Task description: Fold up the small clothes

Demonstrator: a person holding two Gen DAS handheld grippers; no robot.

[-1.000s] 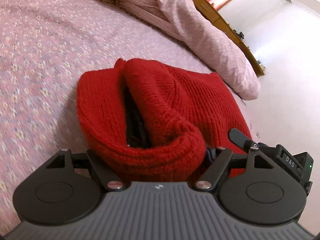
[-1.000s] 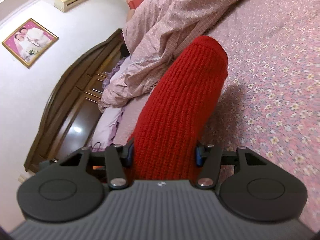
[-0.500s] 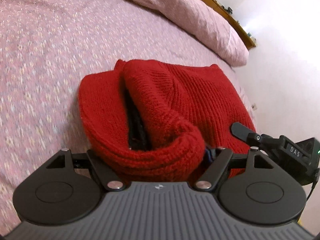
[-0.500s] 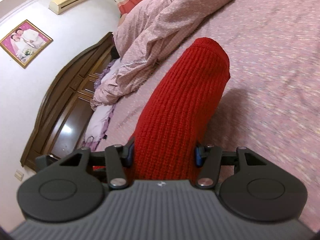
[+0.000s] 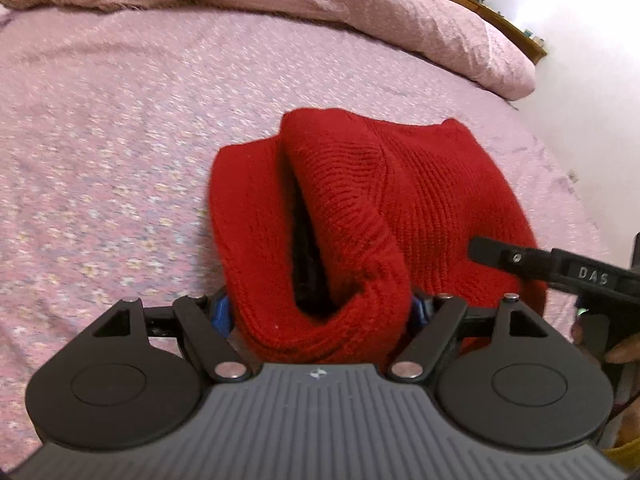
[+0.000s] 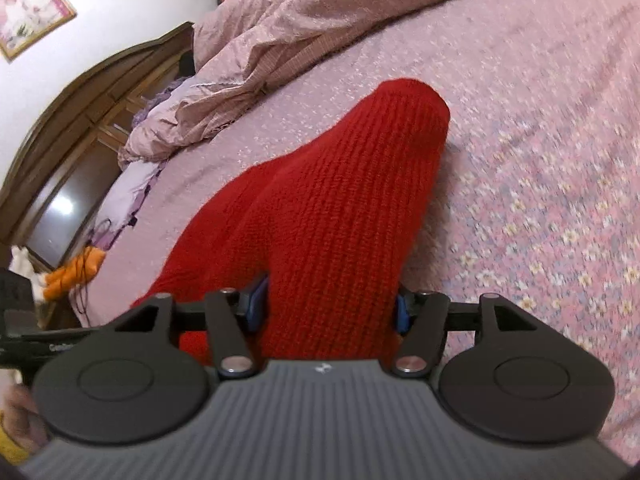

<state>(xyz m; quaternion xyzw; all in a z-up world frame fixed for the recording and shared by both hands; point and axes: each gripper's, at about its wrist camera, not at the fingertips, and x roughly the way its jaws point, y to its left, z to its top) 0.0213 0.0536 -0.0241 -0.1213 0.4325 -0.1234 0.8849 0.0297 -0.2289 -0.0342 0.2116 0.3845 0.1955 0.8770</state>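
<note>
Both tools grip the red knit hat (image 5: pixel 432 200) — the left tool (image 5: pixel 320 312) its rim, the right tool (image 6: pixel 330 312), jaws just widened, its side — on the bed (image 5: pixel 120 120).

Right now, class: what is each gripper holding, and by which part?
Both hold the red knitted garment: the left gripper has its rolled, open edge between its jaws; the right gripper clamps a bunched fold.

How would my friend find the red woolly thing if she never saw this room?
Start at the big bed with the pink flowery sheet. Below its heaped pink quilt, near the camera, lies the bright red ribbed knitted garment. It is the only red, woolly item there, opening onto a dark inside.
</note>
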